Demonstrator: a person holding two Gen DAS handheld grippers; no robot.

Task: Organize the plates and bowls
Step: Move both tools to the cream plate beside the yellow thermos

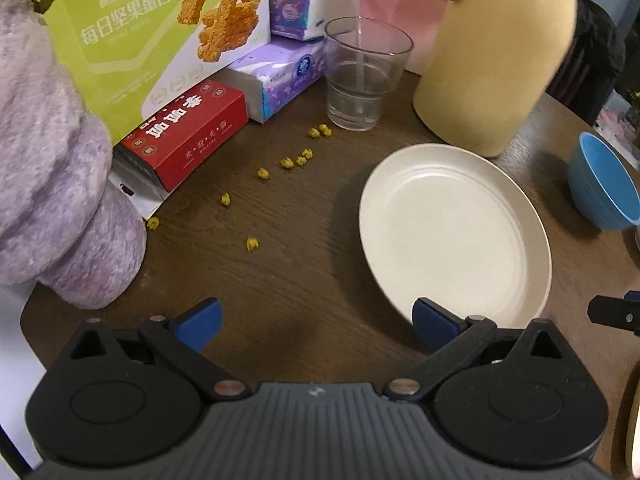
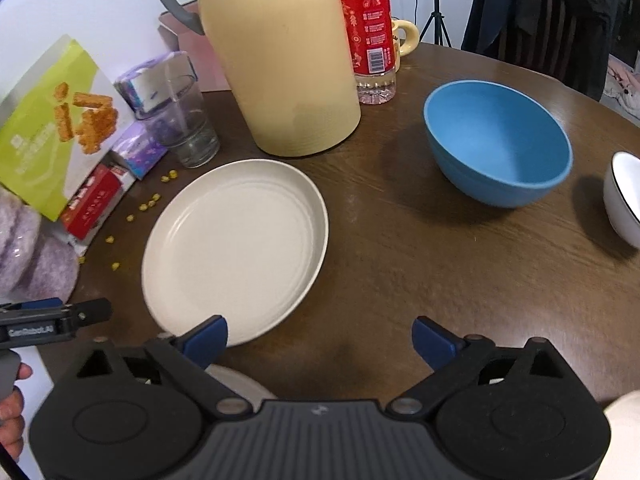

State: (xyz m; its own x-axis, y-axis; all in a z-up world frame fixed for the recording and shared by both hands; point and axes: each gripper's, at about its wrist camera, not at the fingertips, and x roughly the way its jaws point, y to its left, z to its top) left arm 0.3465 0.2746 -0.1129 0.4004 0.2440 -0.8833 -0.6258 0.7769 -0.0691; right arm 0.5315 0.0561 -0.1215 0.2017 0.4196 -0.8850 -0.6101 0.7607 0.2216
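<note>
A cream plate [image 1: 452, 232] [image 2: 236, 248] lies flat on the dark wooden table. A blue bowl [image 2: 500, 144] [image 1: 604, 184] stands to its right, and a white bowl with a dark rim [image 2: 624, 200] sits at the far right edge. My left gripper [image 1: 316, 328] is open and holds nothing; its right finger hovers at the plate's near rim. My right gripper [image 2: 320, 340] is open and empty too, its left finger over the plate's near edge. A second pale dish [image 2: 240, 384] shows partly under the right gripper.
A tall cream jug [image 2: 280, 56] stands behind the plate, with a glass [image 1: 364, 76], a red-labelled bottle [image 2: 370, 32] and a mug [image 2: 406, 36] near it. Snack and tissue boxes [image 1: 160, 40], a purple plush [image 1: 52, 184] and scattered yellow bits [image 1: 288, 162] fill the left side.
</note>
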